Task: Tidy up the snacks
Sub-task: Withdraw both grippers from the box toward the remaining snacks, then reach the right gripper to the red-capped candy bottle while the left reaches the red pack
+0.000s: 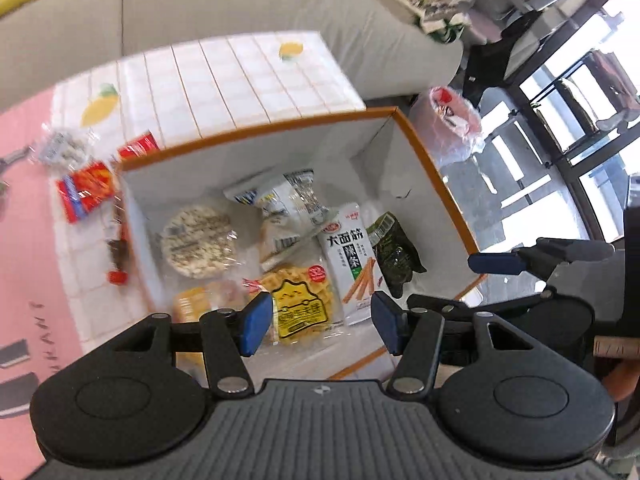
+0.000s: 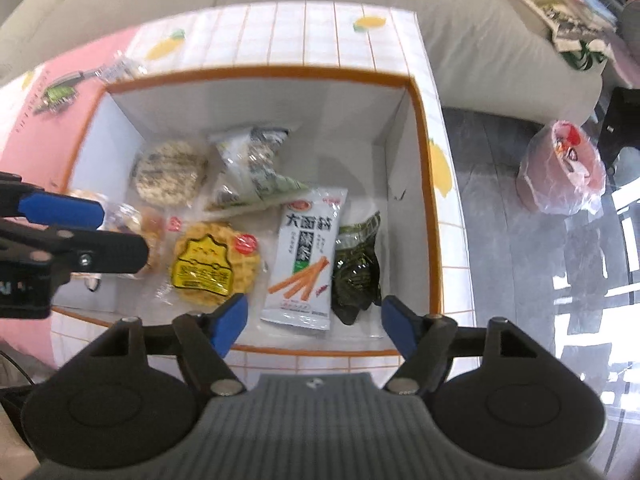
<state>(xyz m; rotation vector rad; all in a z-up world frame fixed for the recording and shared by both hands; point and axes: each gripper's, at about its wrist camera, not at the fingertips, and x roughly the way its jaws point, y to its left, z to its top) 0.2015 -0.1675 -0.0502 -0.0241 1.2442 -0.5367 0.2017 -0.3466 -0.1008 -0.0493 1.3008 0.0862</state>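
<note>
A: Where are the snacks?
B: Most lie in the orange-rimmed box (image 2: 420, 108); red packets (image 1: 86, 194) sit outside.
A: The grippers?
B: The left gripper (image 1: 320, 322) and right gripper (image 2: 314, 322) both gape, holding nothing.

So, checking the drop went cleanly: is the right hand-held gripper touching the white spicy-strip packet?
Apart. The right wrist view shows the right hand-held gripper open and empty above the white spicy-strip packet.
</note>
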